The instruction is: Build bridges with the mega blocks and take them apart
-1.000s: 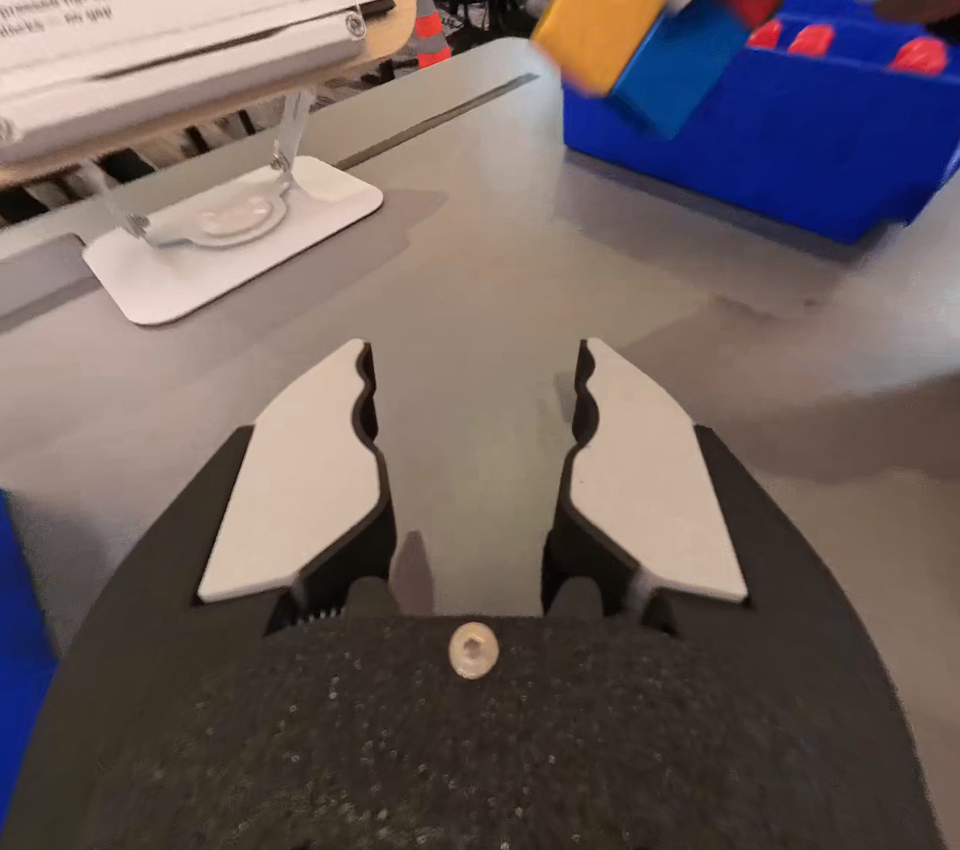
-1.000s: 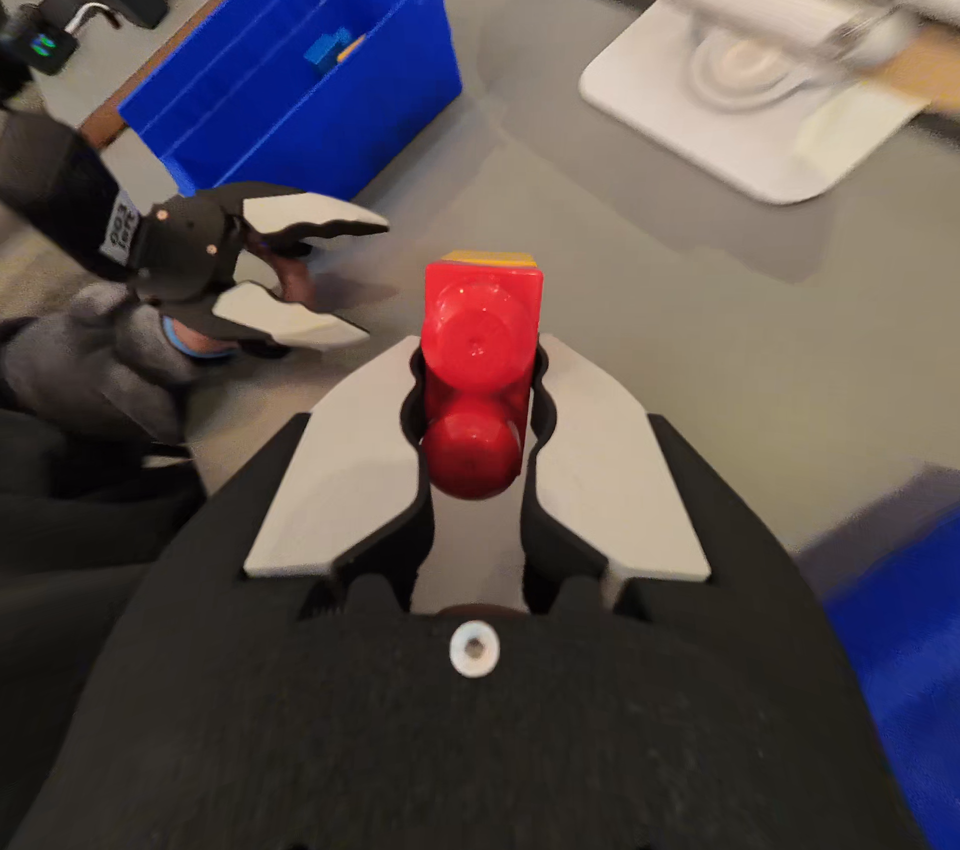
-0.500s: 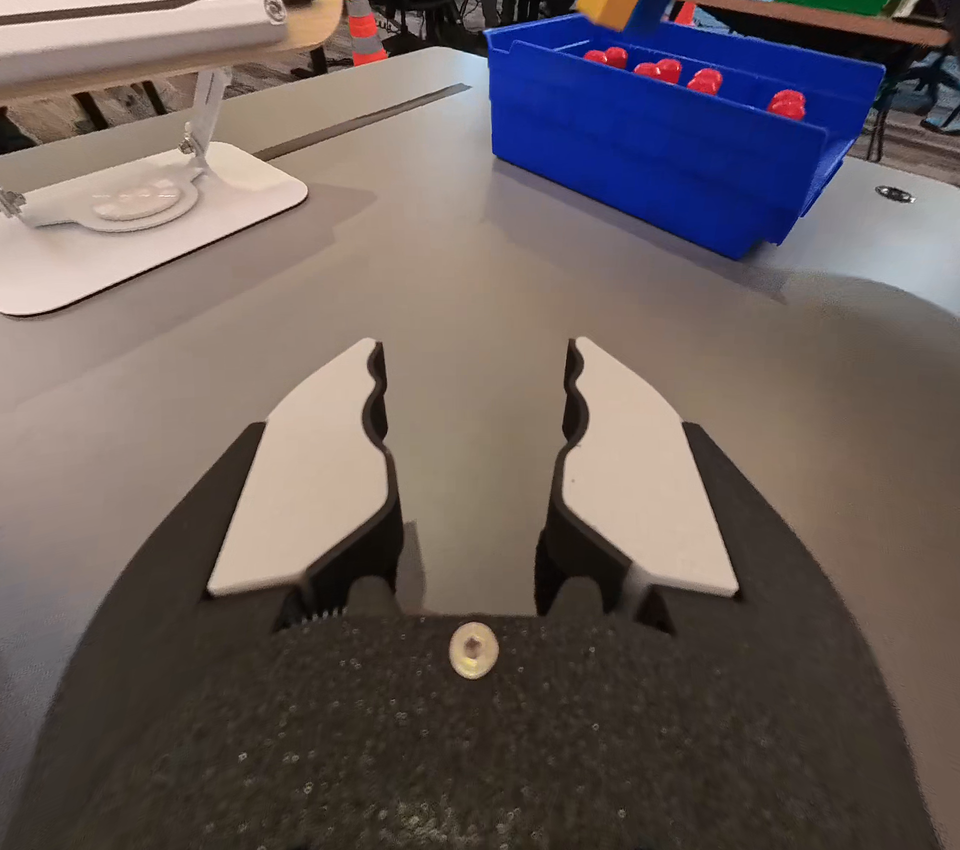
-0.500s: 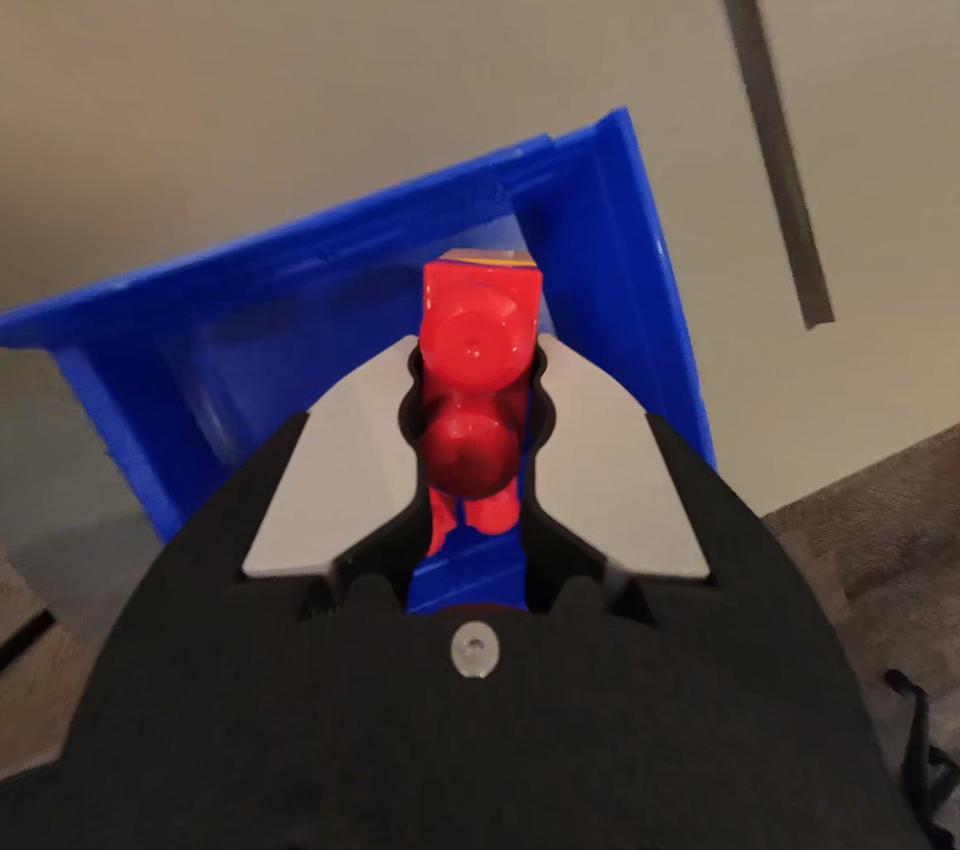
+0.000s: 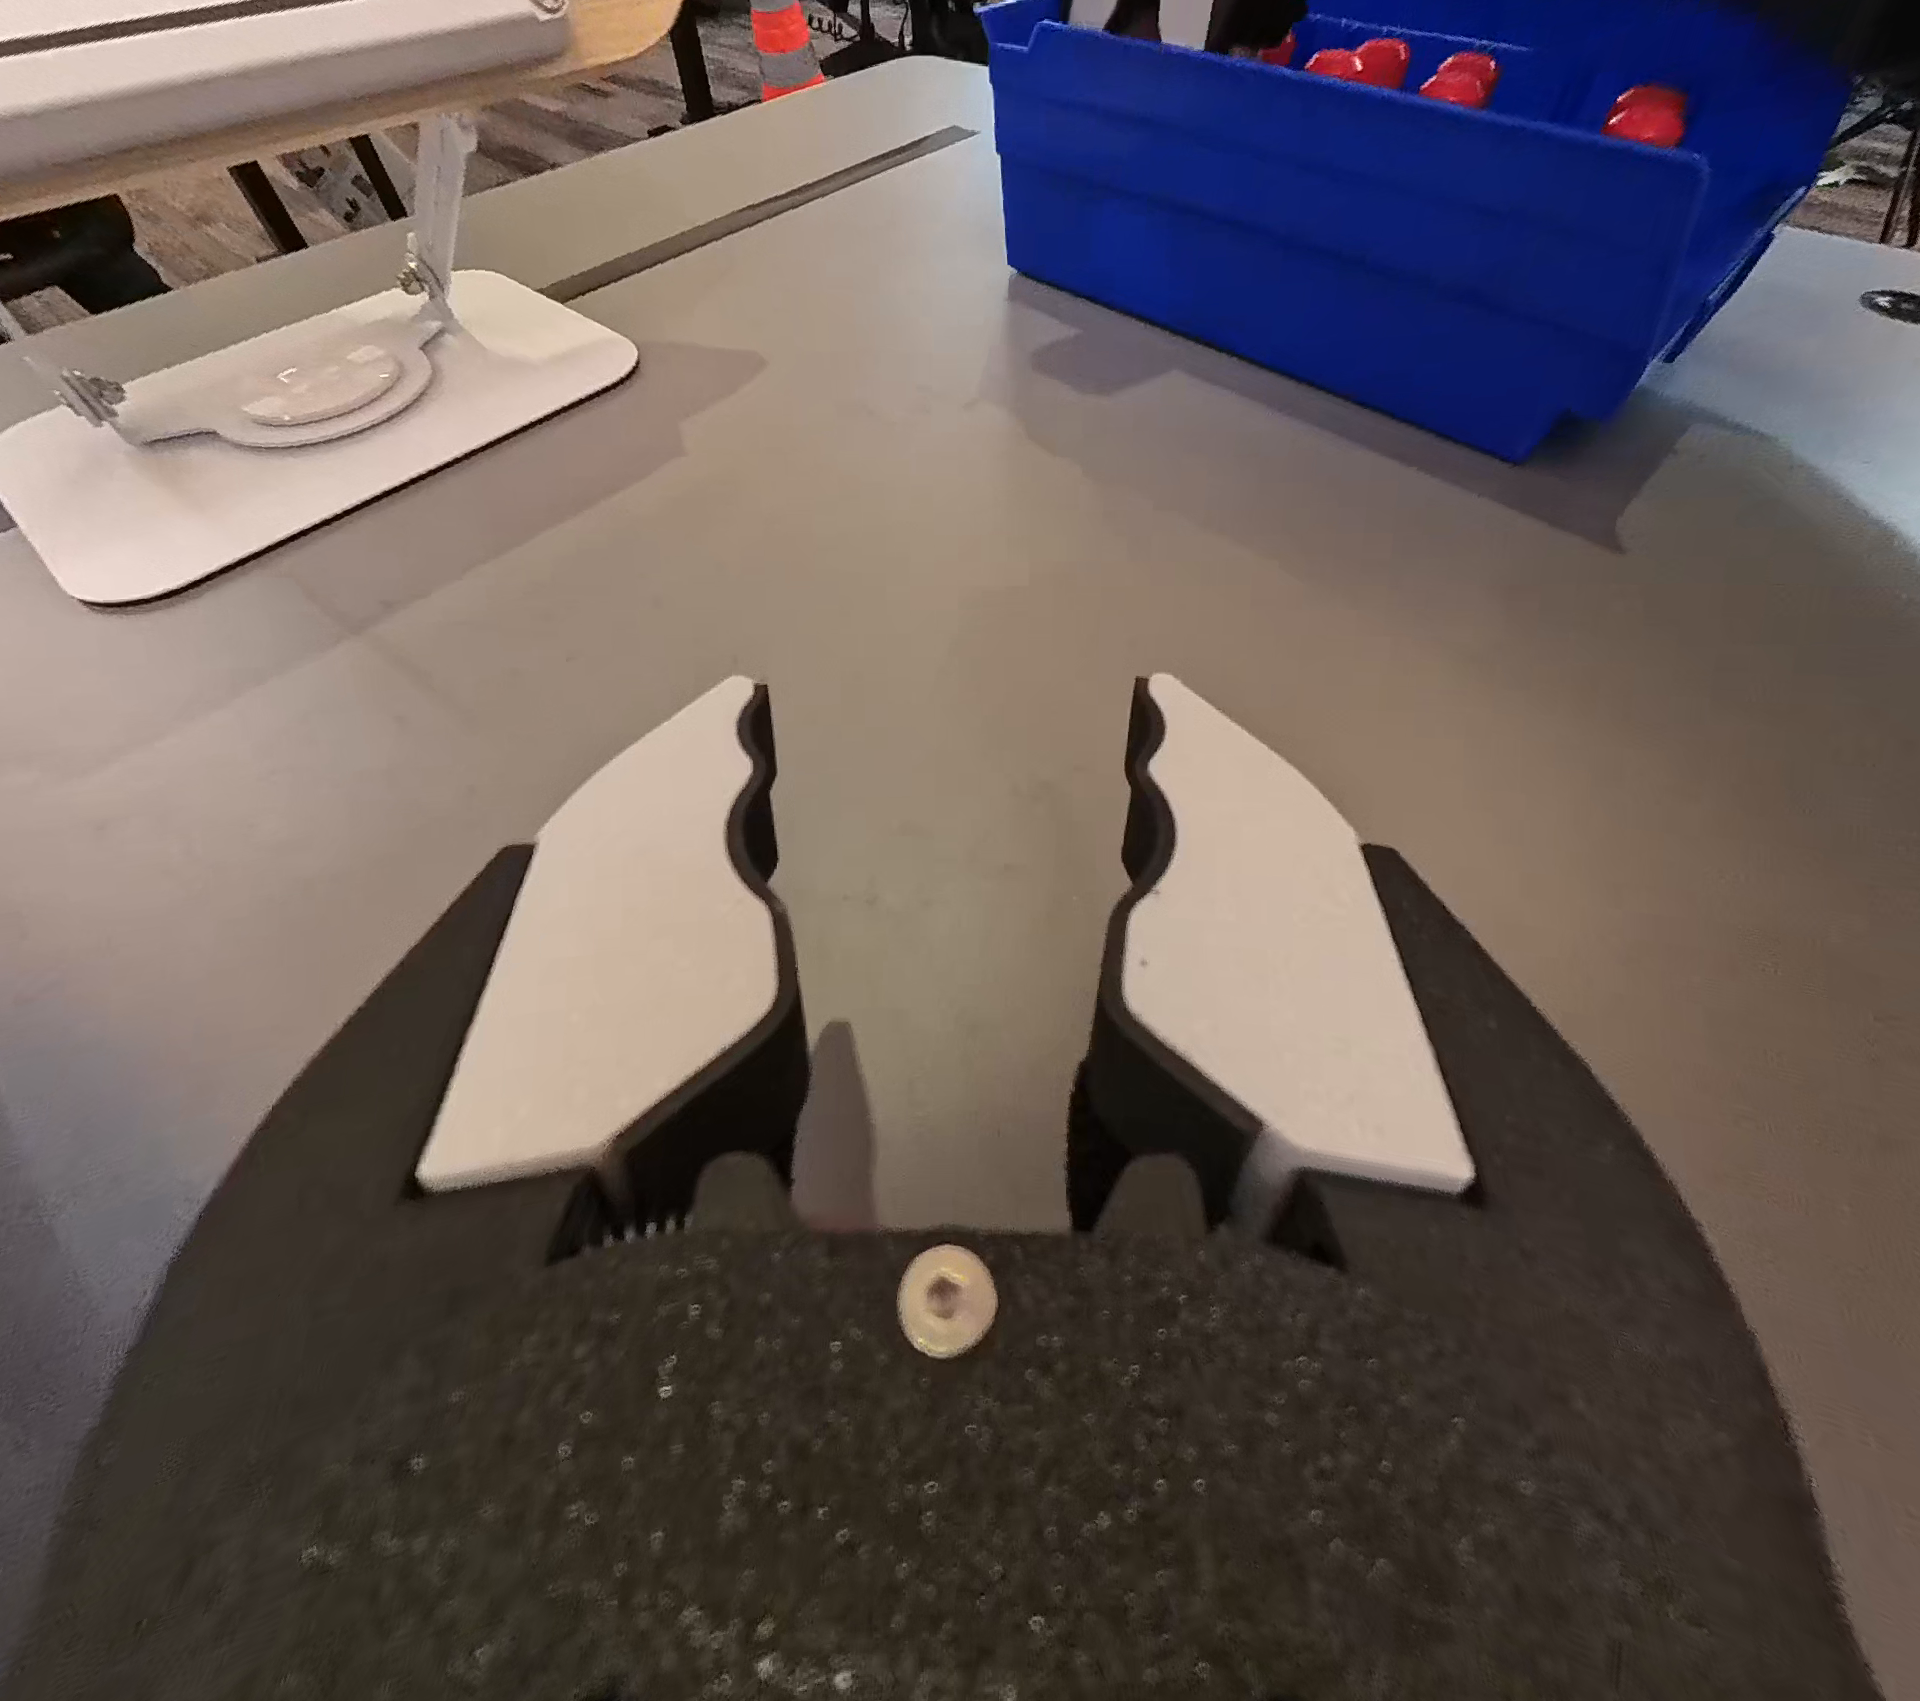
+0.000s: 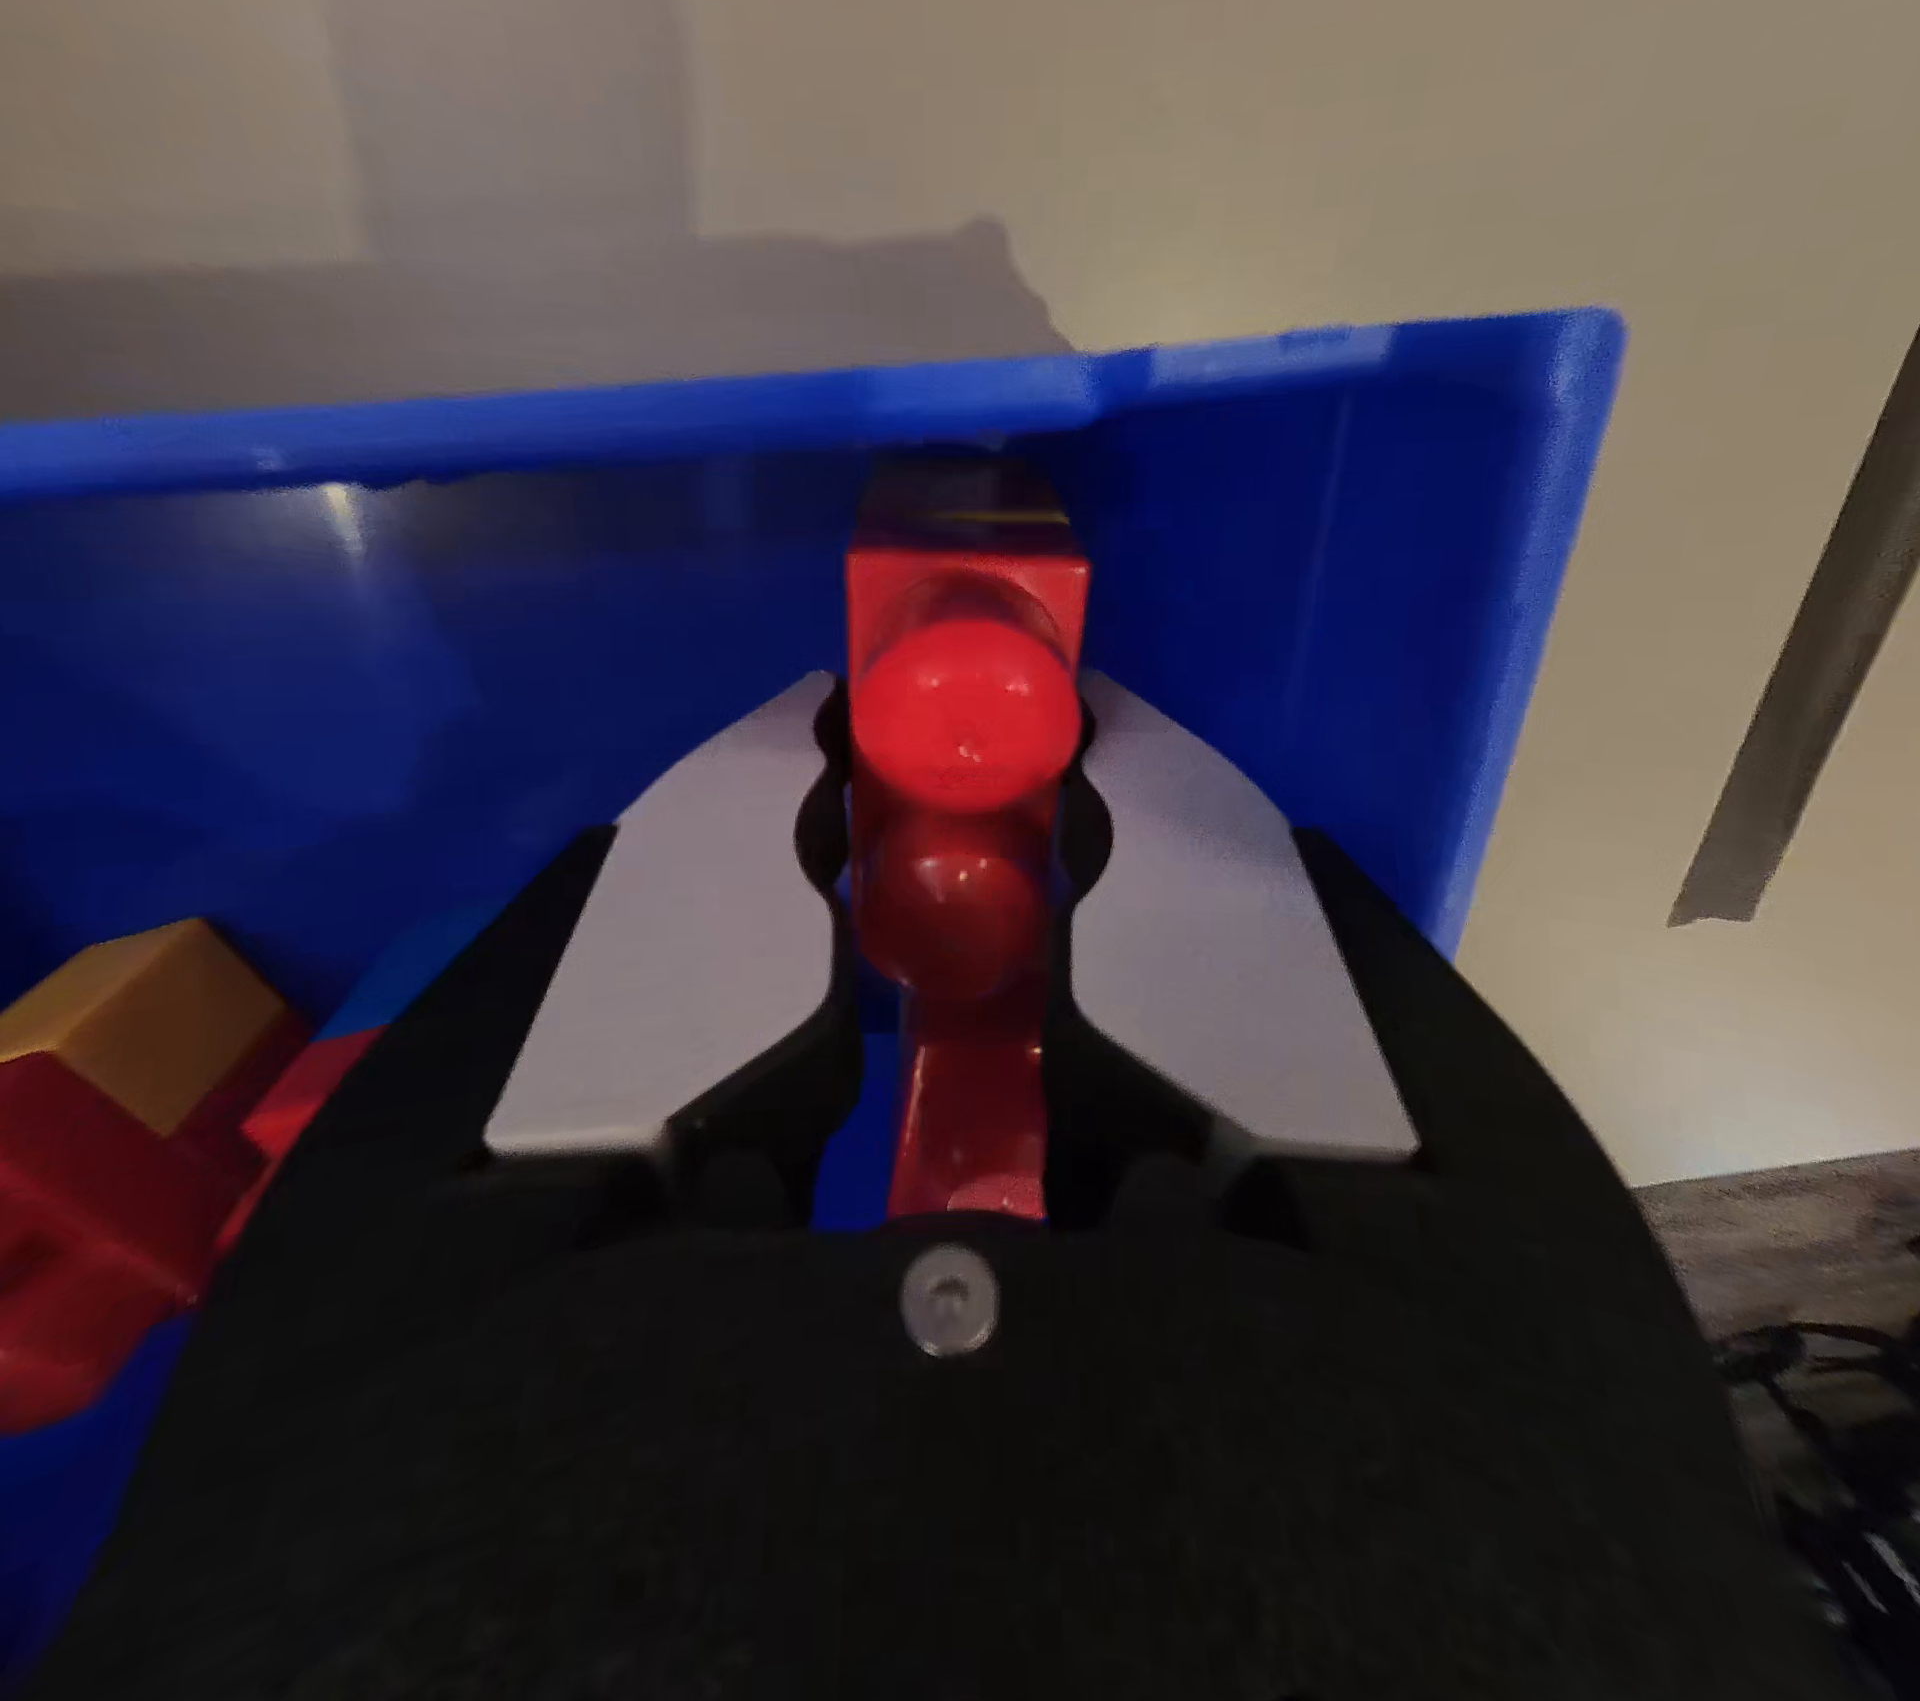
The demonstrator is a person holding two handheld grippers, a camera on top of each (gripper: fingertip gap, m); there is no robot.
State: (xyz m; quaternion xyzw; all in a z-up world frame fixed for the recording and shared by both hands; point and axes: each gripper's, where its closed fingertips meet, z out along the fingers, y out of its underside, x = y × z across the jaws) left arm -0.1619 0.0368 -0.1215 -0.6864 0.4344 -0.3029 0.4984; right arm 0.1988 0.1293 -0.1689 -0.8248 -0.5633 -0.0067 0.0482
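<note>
My right gripper (image 6: 961, 778) is gripping a red block (image 6: 961, 716) inside the blue bin (image 6: 1351, 571); my left gripper (image 5: 951, 778) is hanging released over the table (image 5: 935, 508).

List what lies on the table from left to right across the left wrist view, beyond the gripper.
White stand base → dark seam in the table → blue bin holding red blocks, with the right gripper dipping into its left end.

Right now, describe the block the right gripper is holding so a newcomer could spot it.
Find the blue bin on the grey table. Inside, against its near wall, the right gripper clamps a red block whose round studs face the camera. Unlike the loose red and yellow blocks lying lower left, it is held off the bottom.
</note>
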